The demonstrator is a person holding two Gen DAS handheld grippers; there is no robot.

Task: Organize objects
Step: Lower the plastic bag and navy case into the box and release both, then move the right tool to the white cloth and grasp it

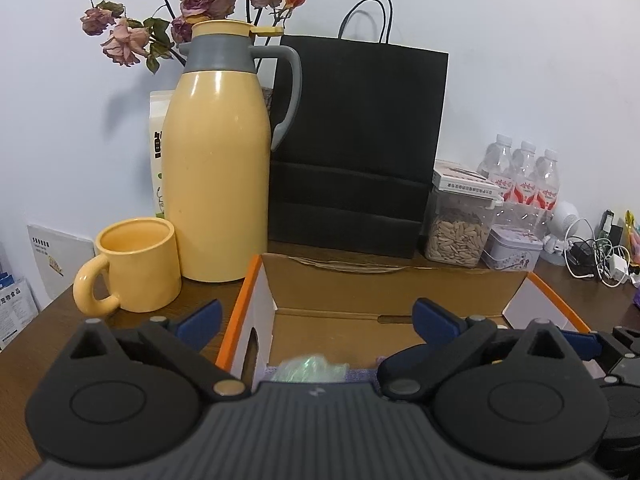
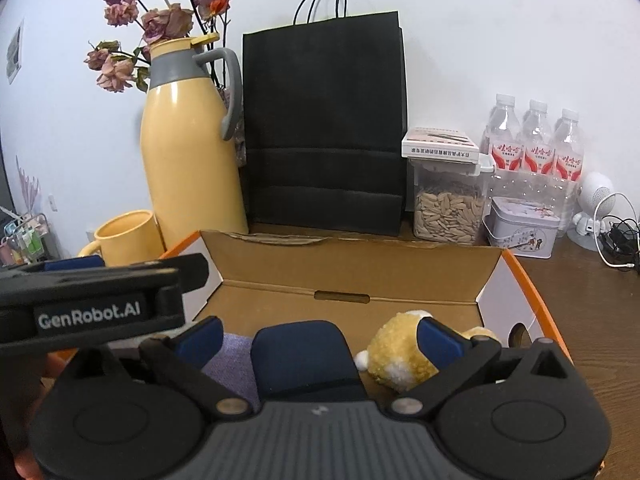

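1. On my far left stands a yellow mug [image 1: 136, 266] on the brown table [image 1: 36, 344], handle turned toward me.
2. Just beside it rises the yellow flask [image 1: 216, 176], with dried roses [image 1: 200, 0] behind it.
3. My left gripper [image 1: 316, 320] hangs over the near left edge of the cardboard box [image 1: 360, 276]; its fingers stand wide with nothing pinched between them.
4. Below it, inside the box, I see a greenish crinkled wrapper [image 1: 312, 366] on a purple cloth [image 2: 232, 360].
5. Behind the box stands a black bag [image 2: 324, 120].
6. My right gripper [image 2: 320, 340] is spread wide too, holding nothing; a dark blue item [image 2: 304, 360] lies in the box between its fingers.
7. A plush toy [image 2: 396, 356] rests in the box by the right finger; I cannot tell if they touch.
8. Farther right are a jar of seeds [image 2: 448, 212], a tin [image 2: 520, 232] and water bottles [image 2: 536, 140].
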